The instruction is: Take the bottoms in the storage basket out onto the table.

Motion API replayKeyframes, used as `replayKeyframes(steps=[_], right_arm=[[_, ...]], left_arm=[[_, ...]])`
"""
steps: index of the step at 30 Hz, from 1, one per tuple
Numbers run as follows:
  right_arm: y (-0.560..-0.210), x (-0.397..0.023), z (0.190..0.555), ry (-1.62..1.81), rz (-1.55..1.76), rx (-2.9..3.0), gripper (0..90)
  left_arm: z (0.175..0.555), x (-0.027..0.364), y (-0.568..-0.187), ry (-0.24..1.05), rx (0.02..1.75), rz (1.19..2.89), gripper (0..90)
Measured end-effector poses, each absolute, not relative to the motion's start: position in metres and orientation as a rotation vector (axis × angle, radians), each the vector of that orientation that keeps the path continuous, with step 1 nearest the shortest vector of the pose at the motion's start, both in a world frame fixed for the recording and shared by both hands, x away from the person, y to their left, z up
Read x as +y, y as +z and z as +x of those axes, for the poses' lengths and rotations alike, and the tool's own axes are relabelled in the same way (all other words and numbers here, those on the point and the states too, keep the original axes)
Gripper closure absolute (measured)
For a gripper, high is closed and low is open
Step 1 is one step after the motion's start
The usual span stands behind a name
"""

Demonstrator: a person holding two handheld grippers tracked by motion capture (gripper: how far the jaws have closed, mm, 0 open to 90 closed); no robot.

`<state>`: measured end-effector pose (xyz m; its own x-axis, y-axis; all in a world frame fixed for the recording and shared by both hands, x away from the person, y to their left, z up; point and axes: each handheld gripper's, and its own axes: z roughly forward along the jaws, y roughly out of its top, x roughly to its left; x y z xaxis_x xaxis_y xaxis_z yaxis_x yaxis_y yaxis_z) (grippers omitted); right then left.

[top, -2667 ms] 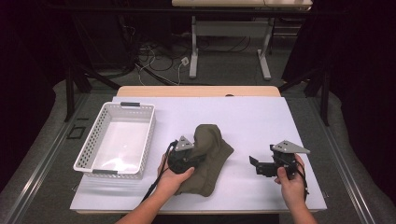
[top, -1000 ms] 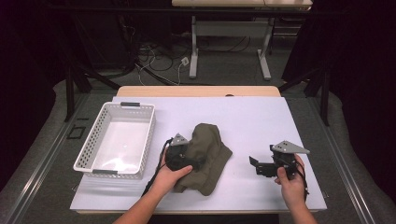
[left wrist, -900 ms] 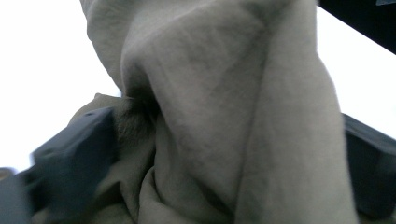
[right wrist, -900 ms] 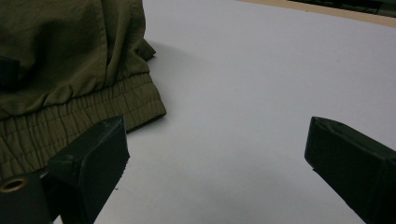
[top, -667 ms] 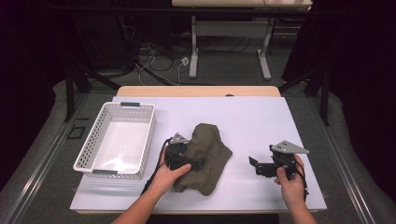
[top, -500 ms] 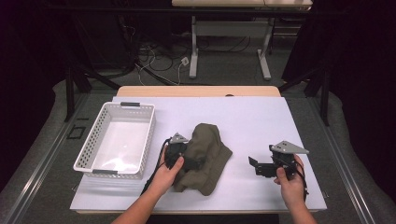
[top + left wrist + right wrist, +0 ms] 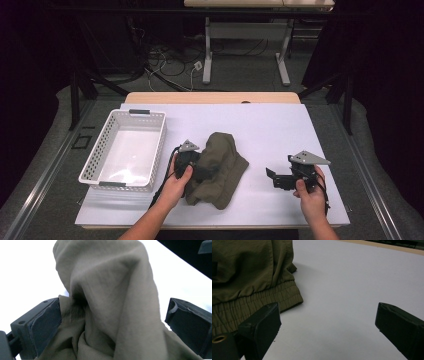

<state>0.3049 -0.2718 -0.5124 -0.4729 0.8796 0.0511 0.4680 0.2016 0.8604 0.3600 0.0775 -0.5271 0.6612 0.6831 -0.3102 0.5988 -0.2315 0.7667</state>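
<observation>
left gripper [image 7: 204, 172]: jaws just opened wide, lower centre | cloth [image 7: 220, 167]: bunched between its jaws, pads apart from it | right gripper [image 7: 274, 177]: open, lower right, apart from cloth

Your left forearm comes in from the bottom centre-left of the high view, angled up toward the middle of the frame. Your left hand [image 7: 176, 181] wraps the left gripper [image 7: 202, 171], which points right. Its jaws have just been opening and now stand wide apart at the two lower sides of the left gripper view. Your right hand [image 7: 310, 192], at the lower right of the high view, holds the right gripper [image 7: 272, 177] pointing left, jaws spread wide.
</observation>
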Motion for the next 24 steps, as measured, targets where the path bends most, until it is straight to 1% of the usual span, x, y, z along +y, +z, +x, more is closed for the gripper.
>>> replayKeyframes(steps=[11,19,24], right_arm=[[-0.51,-0.271,0.304,1.208,1.241,2.018,5.9],[-0.51,-0.271,0.304,1.21,1.244,2.021,5.9],[-0.509,-0.271,0.304,1.204,1.248,2.021,5.9]], left_arm=[[0.356,0.09,-0.501,0.126,0.974,1.866,0.4],[0.354,0.1,-0.484,0.168,0.944,1.846,0.4],[0.354,0.109,-0.475,0.167,0.951,1.816,0.4]])
